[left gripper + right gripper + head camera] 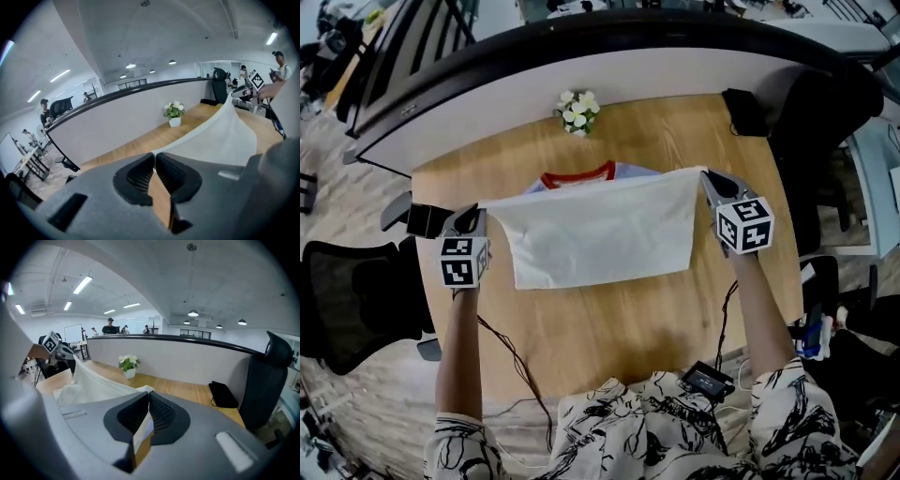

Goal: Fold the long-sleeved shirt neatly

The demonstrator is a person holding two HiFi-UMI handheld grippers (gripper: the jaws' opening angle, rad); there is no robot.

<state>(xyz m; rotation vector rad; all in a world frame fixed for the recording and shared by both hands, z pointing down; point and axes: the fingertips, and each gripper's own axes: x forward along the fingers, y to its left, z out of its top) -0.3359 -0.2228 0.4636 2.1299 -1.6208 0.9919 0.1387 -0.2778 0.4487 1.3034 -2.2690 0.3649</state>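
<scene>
From the head view, the long-sleeved shirt (600, 239) lies on the wooden table (609, 328). Its red collar is at the far side, just short of a small pot of flowers (578, 112). The left gripper (476, 217) and the right gripper (708, 181) each pinch one end of a white edge. That edge is stretched straight between them and raised off the table, and the cloth drapes down toward the person.

In the left gripper view the jaws are clenched on a corner of the white fabric (153, 153), and the cloth runs off taut to the right.

In the right gripper view the jaws are likewise clamped on a bunched corner (147, 391), with the shirt (93, 380) sloping away to the left. A black pouch (222, 394) lies on the far part of the table.

I judge this to be the lengthwise fold, taking the held edge over toward the collar. The next move calls for both hands to travel level and together, lay the edge down square near the collar, and only then release. If one side lags, the fold will probably come out skewed.
</scene>
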